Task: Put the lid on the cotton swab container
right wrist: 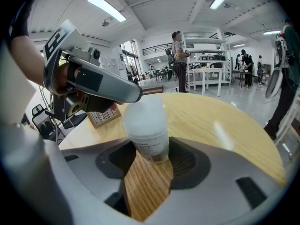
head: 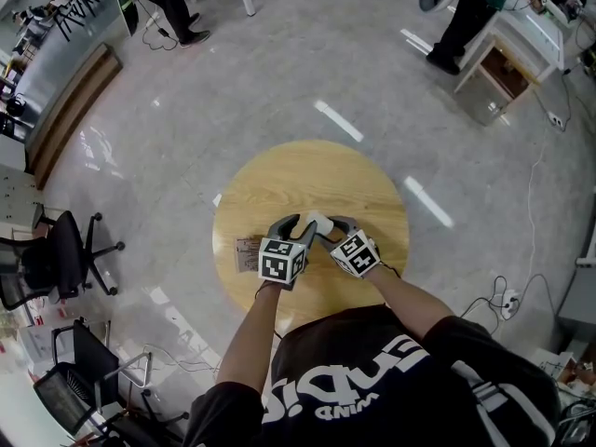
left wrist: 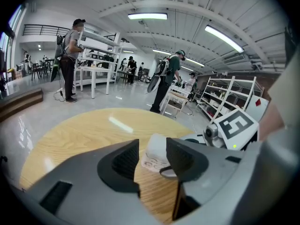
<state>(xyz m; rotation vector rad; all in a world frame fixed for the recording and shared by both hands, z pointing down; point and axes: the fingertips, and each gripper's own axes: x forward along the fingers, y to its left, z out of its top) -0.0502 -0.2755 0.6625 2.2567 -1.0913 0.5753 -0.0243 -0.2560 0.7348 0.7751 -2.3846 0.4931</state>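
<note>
Now R gripper (right wrist: 147,157) fingers (right wrist: 186,161) half-spread, tight on container (right wrist: 146,130) base; L gripper (left wrist: 153,159) fingers (left wrist: 123,162) tight on lid (left wrist: 157,147).

Black T-shirt (head: 372,380), white lettering, grey left tongs (left wrist: 152,156), grey right tongs (right wrist: 149,157), black-and-white marker cubes (head: 282,261)

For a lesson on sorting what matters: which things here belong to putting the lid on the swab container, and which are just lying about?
In the job:
container
lid
left gripper
right gripper

Lying about:
barcoded box
chairs
people across the room
</note>
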